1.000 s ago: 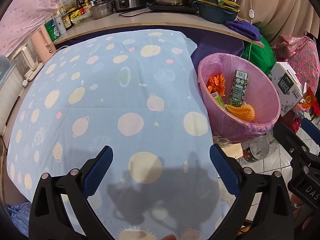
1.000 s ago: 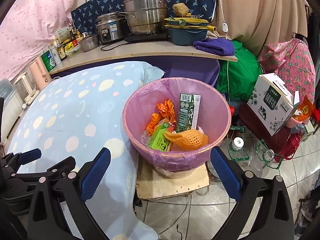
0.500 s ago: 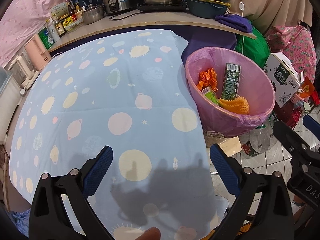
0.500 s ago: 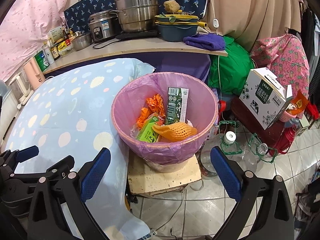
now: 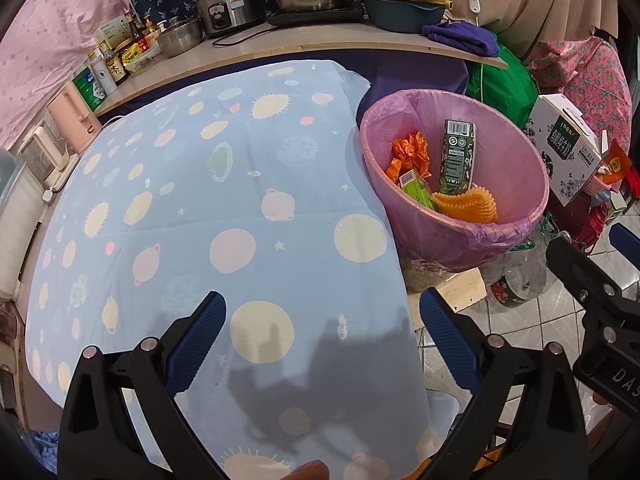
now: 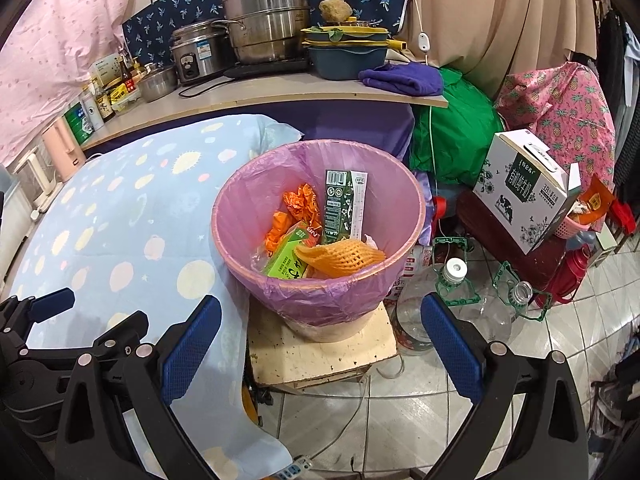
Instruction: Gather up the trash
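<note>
A bin lined with a pink bag (image 5: pixel 516 184) (image 6: pixel 248 200) stands on a wooden block beside the table. It holds a dark green carton (image 5: pixel 457 156) (image 6: pixel 343 204), an orange wrapper (image 5: pixel 412 150) (image 6: pixel 302 202), a green box (image 5: pixel 416 188) (image 6: pixel 286 260) and an orange foam net (image 5: pixel 470 206) (image 6: pixel 340 256). My left gripper (image 5: pixel 322 320) is open and empty above the near part of the blue patterned tablecloth (image 5: pixel 200 200). My right gripper (image 6: pixel 320 322) is open and empty, above the floor in front of the bin.
A shelf (image 6: pixel 280 88) behind the table carries pots, a rice cooker, bottles and a purple cloth. Right of the bin are a milk box (image 6: pixel 524 188), plastic bottles (image 6: pixel 452 280) on the tiled floor and a green bag (image 6: pixel 452 148).
Both grippers have drawn back and up from the table and bin, which look smaller and farther. Both stay open and empty.
</note>
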A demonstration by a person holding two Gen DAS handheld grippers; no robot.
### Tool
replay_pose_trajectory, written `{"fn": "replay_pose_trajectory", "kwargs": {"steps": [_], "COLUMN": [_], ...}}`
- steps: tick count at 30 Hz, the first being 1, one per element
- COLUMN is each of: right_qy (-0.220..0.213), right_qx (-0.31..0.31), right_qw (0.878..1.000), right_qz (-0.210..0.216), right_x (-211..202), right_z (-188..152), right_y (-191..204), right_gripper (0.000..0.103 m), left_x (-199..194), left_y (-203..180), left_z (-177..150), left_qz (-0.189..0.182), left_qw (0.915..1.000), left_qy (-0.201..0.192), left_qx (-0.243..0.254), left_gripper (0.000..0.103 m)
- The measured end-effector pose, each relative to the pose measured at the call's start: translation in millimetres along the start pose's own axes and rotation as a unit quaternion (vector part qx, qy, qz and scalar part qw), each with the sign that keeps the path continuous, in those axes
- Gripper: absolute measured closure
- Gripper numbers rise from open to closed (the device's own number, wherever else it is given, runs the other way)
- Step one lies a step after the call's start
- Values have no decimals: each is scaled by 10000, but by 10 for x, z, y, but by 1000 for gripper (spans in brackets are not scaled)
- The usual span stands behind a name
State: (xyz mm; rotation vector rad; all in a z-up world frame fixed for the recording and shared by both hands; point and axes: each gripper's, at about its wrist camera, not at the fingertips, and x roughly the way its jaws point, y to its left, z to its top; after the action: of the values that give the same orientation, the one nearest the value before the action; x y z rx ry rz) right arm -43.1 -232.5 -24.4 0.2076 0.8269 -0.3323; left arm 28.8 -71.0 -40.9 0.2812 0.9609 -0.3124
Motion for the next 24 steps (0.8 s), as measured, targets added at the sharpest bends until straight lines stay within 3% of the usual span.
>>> {"fn": "replay_pose_trajectory", "kwargs": {"steps": [24], "right_qy": [33], "right_qx": [-46], "right_qw": [10000], "right_qz": [-24], "right_x": [21], "right_z": [-57], "right_y": [-1], "right_gripper": [7], "left_x": [19], "left_y": [6], "left_z": [-27], "left_qz": [60], "left_qw": [9999], "left_qy": [72], "left_qx": [-70], "left_gripper": [10]}}
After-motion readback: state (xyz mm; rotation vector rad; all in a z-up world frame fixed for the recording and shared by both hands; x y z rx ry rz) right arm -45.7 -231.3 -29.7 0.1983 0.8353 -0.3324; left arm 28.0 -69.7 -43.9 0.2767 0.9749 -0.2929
